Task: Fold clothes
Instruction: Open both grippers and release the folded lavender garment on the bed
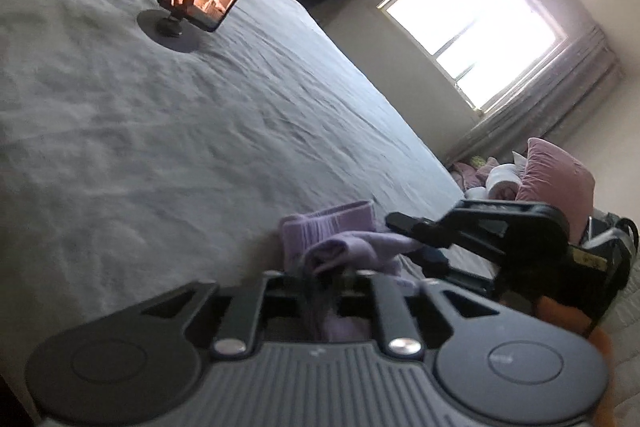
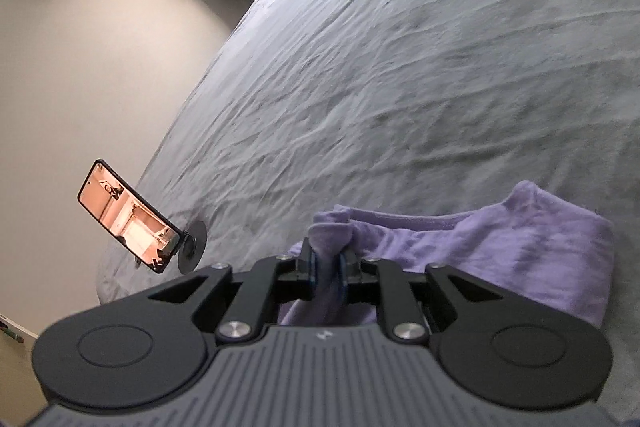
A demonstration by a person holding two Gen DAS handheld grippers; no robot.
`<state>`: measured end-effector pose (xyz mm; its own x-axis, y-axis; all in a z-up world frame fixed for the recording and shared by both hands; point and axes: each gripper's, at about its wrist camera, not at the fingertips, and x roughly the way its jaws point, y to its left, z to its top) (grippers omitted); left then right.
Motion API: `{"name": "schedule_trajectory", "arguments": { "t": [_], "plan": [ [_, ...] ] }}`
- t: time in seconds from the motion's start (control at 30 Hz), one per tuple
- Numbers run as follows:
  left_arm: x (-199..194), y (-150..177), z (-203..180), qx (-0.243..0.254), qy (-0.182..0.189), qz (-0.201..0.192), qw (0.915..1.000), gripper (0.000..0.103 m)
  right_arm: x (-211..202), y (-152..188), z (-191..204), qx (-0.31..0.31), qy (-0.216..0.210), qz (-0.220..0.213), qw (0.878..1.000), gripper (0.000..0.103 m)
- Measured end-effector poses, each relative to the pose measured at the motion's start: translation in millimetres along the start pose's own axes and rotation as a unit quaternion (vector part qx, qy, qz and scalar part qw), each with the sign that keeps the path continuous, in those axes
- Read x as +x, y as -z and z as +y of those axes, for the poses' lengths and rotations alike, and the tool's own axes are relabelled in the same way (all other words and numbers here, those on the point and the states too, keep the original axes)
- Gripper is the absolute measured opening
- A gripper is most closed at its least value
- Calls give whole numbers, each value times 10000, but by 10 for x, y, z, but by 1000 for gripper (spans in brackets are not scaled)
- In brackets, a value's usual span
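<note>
Fig.: lilac garment [image 2: 500, 251] bunched on grey bed sheet [image 2: 400, 67], on the near side of the bed w.r.t. the phone on stand [image 2: 128, 217]. Right gripper [image 2: 328, 263]: jaws narrowly apart, fold of lilac cloth pinched between the pads. Left gripper [image 1: 332, 275]: jaws apart, cloth lying between them; contact w/ pads unclear. Fabric looks light, soft, limp, so prob. sags and slips. Best hold: hem or corners, both sides, pulled taut.
</note>
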<state>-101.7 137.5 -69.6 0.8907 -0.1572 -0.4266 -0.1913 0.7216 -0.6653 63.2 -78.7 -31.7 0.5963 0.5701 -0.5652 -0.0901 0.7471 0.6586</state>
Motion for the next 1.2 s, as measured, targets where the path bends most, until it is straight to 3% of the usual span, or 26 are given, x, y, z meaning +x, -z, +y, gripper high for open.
{"name": "schedule_trajectory", "arguments": {
  "t": [0.03, 0.07, 0.1, 0.2, 0.23, 0.33, 0.47, 0.53, 0.67, 0.83, 0.9, 1.0, 1.07, 1.2],
  "plan": [
    [-25, -36, -20, 82, -3, -34, 10000, 54, -61, -10, -6, -14, 73, -73, 9999, 32],
    [-53, -76, -44, 181, -5, -84, 9998, 59, -136, -17, -14, -46, 145, -173, 9997, 48],
    [-84, -126, -82, 332, -17, -150, 9993, 64, -248, -24, -25, -123, 222, -332, 9991, 57],
    [-162, -262, -232, 885, -41, -253, 9957, 71, -600, -53, -97, -403, 489, -733, 9953, 64],
    [-171, -302, -293, 1070, -27, -228, 9940, 78, -706, -51, -136, -484, 599, -840, 9935, 66],
    [-123, -383, -494, 1701, 60, 174, 9852, 89, -911, 22, -242, -678, 955, -1054, 9875, 80],
    [9, -461, -705, 2246, 253, 737, 9713, 93, -1077, 192, -356, -946, 1345, -1362, 9769, 103],
    [64, -467, -793, 2521, 375, 899, 9628, 93, -1106, 291, -382, -1201, 1484, -1541, 9694, 103],
    [180, -437, -922, 3186, 735, 942, 9403, 86, -1093, 434, -312, -2091, 1574, -1543, 9527, 103],
    [446, -363, -1052, 3805, 1068, 1120, 9117, 43, -1042, 549, -295, -2679, 1608, -1439, 9390, 103],
    [577, -322, -1065, 3962, 1190, 1219, 9022, 34, -1009, 552, -306, -2699, 1560, -1403, 9397, 103],
    [766, -265, -1021, 4333, 997, 1085, 8891, 32, -954, 543, -319, -2686, 1454, -1360, 9424, 103],
    [858, -277, -919, 4463, 820, 931, 8862, 32, -895, 544, -290, -2787, 1373, -1323, 9413, 103],
    [1001, -308, -720, 4701, 553, 704, 8781, 33, -767, 623, -150, -3373, 1203, -1264, 9251, 103]
  ]
}}
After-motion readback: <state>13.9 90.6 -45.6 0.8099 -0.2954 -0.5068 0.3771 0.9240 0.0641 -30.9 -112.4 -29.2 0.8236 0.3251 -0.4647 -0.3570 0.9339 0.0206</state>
